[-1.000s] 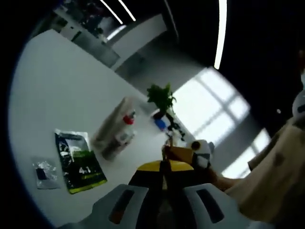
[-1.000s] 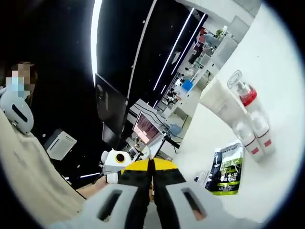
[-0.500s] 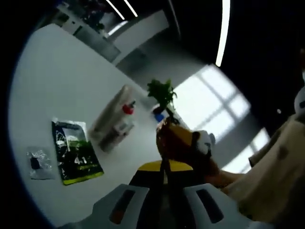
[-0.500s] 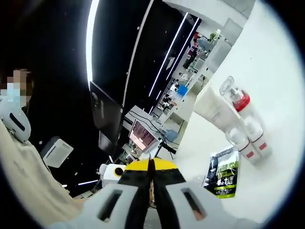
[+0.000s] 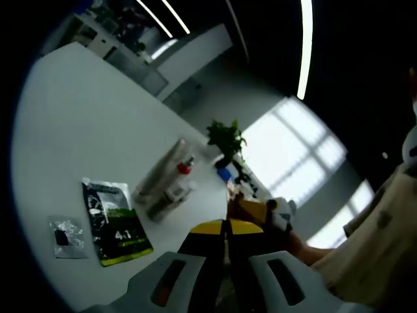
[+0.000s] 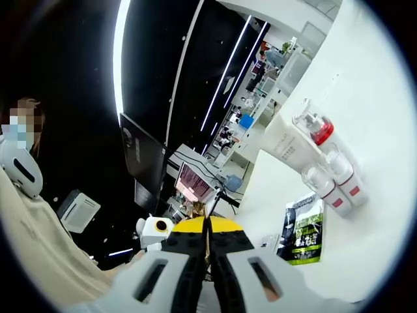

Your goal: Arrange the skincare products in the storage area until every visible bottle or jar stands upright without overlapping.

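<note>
Left gripper (image 5: pixel 226 229) and right gripper (image 6: pixel 208 229): jaws pressed together, holding nothing. Well beyond both, on the white table (image 5: pixel 78 130): one white tube (image 6: pixel 285 141), one red-collared bottle (image 6: pixel 317 128), two red-labelled bottles (image 6: pixel 335 182) and one green sachet (image 6: pixel 303 227), clustered together.

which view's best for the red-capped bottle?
Right gripper view. The red-capped bottle is larger and sharper there, its clear overcap and red collar distinct beside the white tube and two small bottles. In the left gripper view the bottle is small and dim; only a red spot reads next to the tube.
</note>
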